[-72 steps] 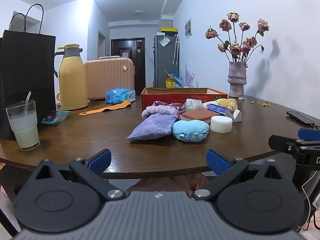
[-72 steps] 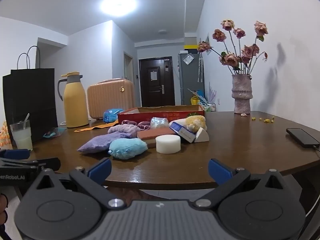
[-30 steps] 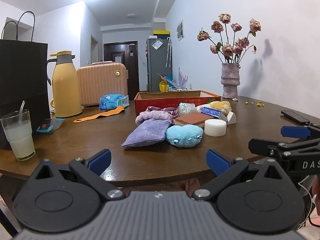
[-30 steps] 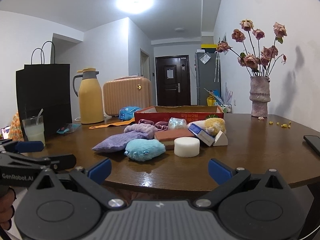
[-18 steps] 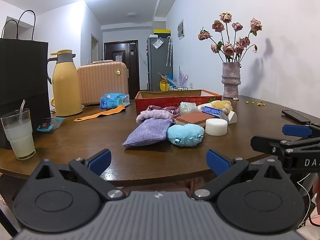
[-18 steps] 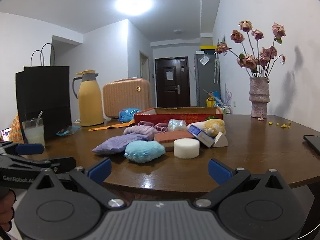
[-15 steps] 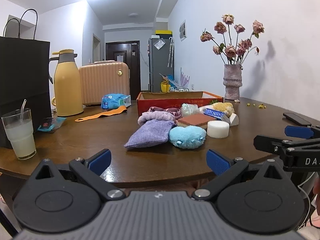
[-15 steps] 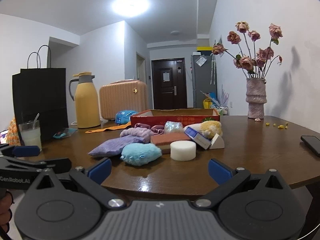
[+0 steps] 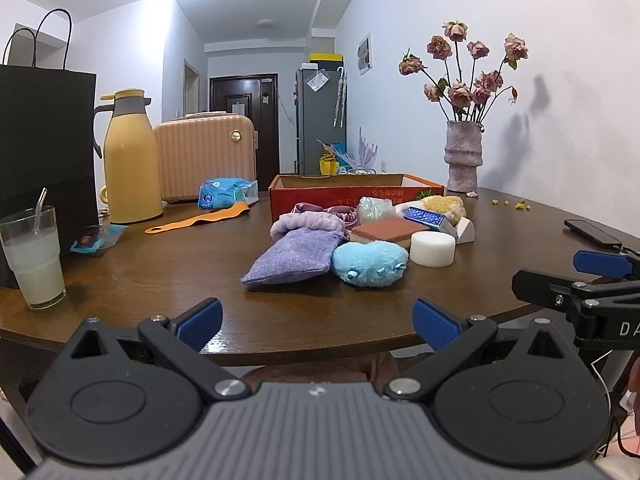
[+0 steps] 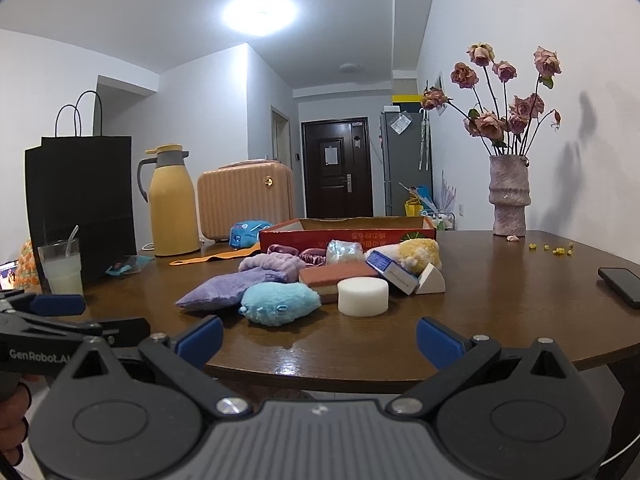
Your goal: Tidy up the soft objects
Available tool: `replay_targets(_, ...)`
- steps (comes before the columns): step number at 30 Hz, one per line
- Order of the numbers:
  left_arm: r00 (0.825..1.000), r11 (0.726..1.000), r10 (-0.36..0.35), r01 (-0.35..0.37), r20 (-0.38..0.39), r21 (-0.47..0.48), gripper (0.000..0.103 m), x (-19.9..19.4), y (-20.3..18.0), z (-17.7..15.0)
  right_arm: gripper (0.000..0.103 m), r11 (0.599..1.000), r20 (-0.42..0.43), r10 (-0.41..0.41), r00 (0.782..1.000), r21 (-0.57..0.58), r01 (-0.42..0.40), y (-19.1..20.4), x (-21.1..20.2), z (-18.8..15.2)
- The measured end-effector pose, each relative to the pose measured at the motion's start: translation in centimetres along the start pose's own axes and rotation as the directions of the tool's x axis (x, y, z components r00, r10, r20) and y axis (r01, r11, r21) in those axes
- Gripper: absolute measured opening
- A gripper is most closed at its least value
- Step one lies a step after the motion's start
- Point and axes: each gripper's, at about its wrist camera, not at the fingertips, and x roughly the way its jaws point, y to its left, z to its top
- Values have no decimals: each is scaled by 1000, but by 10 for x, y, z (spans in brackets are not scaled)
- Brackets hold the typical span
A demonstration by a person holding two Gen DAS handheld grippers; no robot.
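The left gripper and the right gripper were wide open and empty at the near edge of the round brown wooden bench. Beyond, the purple knitted fabric pouch lay with its long axis from near-left to far-right, touching the light blue fluffy plush toy.

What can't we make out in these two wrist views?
- Inside of the red box: both views sit too low, its front wall hides the contents.
- Pink scrunchie: mostly hidden behind the purple plush.
- Printing on the blue-white box: too small to read.
- Phone: cut off by the right wrist view's edge.
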Motion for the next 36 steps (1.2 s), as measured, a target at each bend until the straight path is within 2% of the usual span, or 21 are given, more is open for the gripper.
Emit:
replay_targets(30,1000,1000,-9,8,-19,-18,103,3,2,-4,103,1000,2,-3,1000,11,3,0,1,-4)
replay_targets(33,1000,1000,-10,10,-24,-23,103,9,2,-3,103,1000,2,11,1000,22,-11,-2,4,-3)
replay_targets(36,1000,999,-8,9,13,-33,103,25,3,4,103,992,-41,98,994,81,-94,-10,18,-1)
